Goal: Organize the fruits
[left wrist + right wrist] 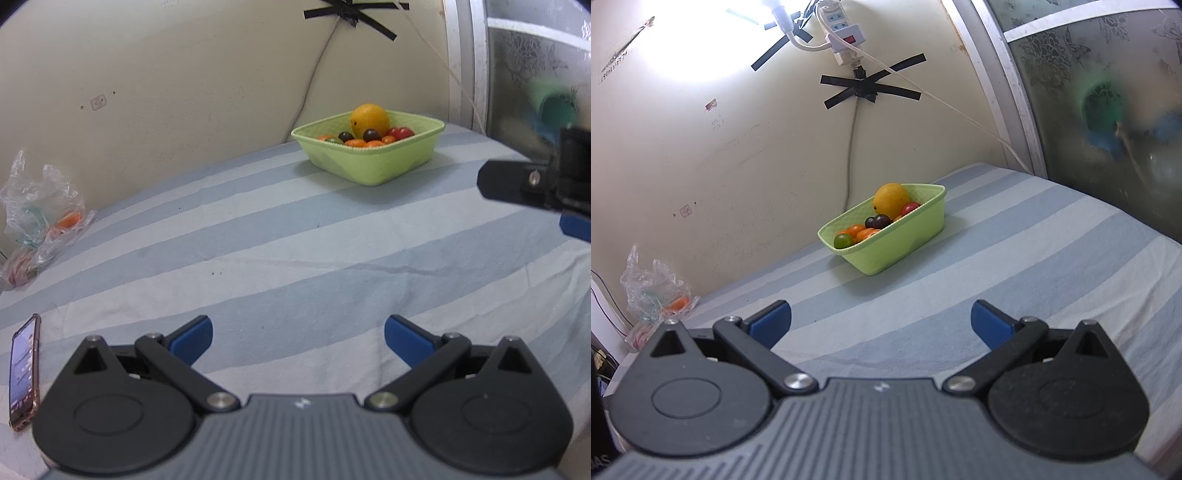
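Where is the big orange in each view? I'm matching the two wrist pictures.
Left wrist: the orange is upper centre, at the back of the green basket.
Right wrist: the orange is just above centre, at the basket's far end.
Shared landmark: the black tape cross on the wall above.

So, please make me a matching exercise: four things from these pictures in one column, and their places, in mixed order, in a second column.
Things:
1. orange
2. phone
3. plastic bag
4. black tape cross

Places:
A. stuck on the wall above the basket
B. flat on the striped sheet, at its near left edge
C. in the green basket
D. against the wall, far left

Pairs: 1-C, 2-B, 3-D, 4-A
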`<state>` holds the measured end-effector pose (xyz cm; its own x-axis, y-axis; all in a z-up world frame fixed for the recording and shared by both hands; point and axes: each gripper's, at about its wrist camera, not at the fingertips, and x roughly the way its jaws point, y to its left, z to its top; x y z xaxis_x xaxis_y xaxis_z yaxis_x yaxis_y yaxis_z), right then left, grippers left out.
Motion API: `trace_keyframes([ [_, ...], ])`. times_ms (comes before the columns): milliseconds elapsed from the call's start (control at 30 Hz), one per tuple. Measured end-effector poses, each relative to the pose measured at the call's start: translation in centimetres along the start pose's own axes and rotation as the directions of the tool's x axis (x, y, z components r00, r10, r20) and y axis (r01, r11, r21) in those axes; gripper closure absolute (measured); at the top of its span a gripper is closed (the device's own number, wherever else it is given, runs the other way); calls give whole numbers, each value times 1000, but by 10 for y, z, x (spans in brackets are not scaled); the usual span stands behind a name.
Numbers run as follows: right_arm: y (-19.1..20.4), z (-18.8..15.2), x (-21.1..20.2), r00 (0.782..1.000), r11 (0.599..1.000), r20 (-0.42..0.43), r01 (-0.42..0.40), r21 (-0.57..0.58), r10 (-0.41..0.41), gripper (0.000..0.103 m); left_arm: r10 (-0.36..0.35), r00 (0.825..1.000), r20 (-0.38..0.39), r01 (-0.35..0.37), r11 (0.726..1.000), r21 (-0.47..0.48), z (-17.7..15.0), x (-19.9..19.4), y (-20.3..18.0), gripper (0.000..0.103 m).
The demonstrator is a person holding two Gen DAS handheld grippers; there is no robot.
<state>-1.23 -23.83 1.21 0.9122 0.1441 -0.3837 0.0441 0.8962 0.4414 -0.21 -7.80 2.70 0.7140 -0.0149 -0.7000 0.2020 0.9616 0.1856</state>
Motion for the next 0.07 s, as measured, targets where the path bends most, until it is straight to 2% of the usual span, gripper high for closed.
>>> trace_keyframes([
  [67, 0, 0, 0, 1000, 1000, 4, 3, -3, -3, 0, -10, 1000, 12, 10, 1000, -7, 2, -2, 1, 0],
])
